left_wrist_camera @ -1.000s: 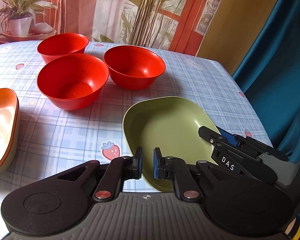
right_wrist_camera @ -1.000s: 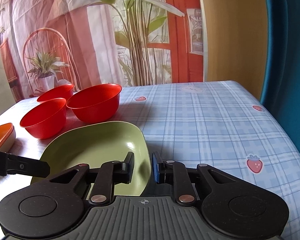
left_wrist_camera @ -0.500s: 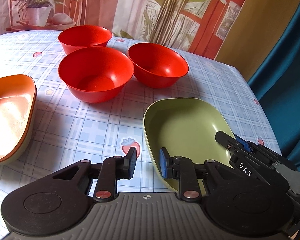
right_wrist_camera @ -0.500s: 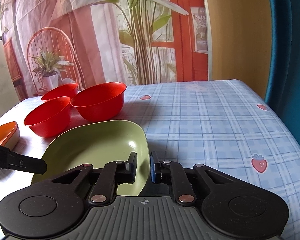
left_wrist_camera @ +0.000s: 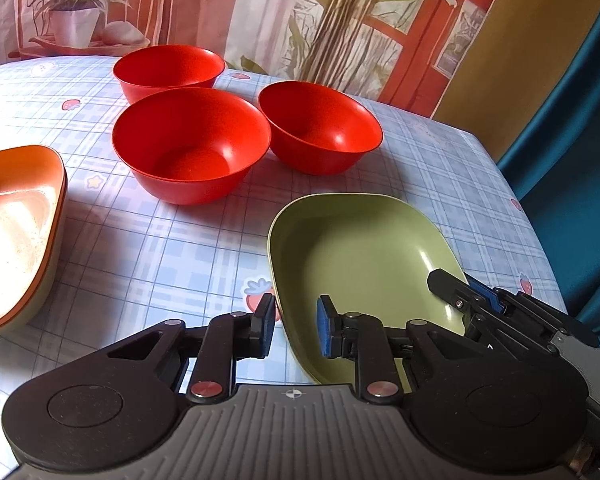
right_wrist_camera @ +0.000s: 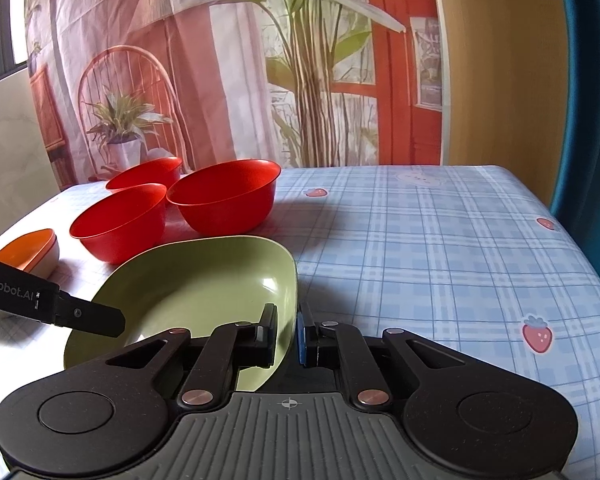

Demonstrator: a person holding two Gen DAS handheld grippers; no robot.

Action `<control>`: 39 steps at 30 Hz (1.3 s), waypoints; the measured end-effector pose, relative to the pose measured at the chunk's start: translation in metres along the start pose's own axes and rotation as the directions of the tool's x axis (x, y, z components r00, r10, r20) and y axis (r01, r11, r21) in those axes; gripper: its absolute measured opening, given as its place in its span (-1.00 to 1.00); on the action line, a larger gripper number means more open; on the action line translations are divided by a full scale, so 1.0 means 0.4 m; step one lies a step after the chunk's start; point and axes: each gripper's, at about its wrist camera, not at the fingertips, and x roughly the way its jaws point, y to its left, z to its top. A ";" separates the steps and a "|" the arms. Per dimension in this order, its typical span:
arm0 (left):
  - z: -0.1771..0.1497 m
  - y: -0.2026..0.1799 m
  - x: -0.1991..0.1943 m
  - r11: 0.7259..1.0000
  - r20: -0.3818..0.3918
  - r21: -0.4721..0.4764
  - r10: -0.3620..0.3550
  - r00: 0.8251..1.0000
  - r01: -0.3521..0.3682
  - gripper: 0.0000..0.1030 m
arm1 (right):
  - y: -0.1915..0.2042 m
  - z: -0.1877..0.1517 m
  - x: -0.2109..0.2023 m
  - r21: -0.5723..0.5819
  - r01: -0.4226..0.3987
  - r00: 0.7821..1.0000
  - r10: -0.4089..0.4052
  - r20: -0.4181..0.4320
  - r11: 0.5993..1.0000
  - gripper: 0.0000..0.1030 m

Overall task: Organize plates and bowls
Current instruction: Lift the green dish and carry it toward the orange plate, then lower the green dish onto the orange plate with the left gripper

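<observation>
- Left wrist view: the left gripper [left_wrist_camera: 294, 330] is closing astride the rim of a glossy, rounded-square green plate [left_wrist_camera: 352, 248], pads apart.
- The right gripper [right_wrist_camera: 287, 334] is clamped on that rim.
- Three smooth red bowls [left_wrist_camera: 190, 144] sit upper centre.

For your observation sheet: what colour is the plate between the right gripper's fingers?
Green plate; clearest in the left wrist view.

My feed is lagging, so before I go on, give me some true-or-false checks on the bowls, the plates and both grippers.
1. Three round red plastic bowls stand on the checked tablecloth. True.
2. The red bowls are nested in one stack. False: they stand side by side, unstacked.
3. The right gripper is clamped on the rim of the green rounded plate. True.
4. The left gripper is shut with nothing between its fingers. False: its jaws are closing, with the green plate's rim between them.
5. The orange plate lies inside the green one. False: it lies apart from it.
</observation>
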 end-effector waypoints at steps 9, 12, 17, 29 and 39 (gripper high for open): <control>-0.006 0.023 -0.004 0.999 0.000 -0.033 -0.002 1.000 0.002 -0.84 | -0.002 -0.001 0.003 0.007 -0.010 1.000 0.010 -0.003 1.000 -0.87; -0.008 0.026 -0.006 0.999 0.000 -0.035 -0.007 1.000 0.007 -0.84 | -0.002 -0.002 0.003 0.010 -0.014 1.000 0.014 -0.005 1.000 -0.87; -0.005 0.027 -0.007 1.000 -0.005 -0.030 -0.011 1.000 0.011 -0.83 | 0.001 -0.001 0.007 0.006 -0.013 1.000 0.013 -0.014 1.000 -0.87; -0.007 0.040 -0.039 0.999 -0.017 0.035 0.038 0.999 -0.037 -0.83 | 0.056 0.012 -0.006 -0.019 -0.008 0.998 0.007 -0.055 1.000 -0.87; 0.009 0.100 -0.114 1.000 0.024 -0.003 0.017 1.000 -0.017 -0.81 | 0.135 0.049 -0.031 -0.012 -0.015 0.996 0.013 -0.092 1.000 -0.86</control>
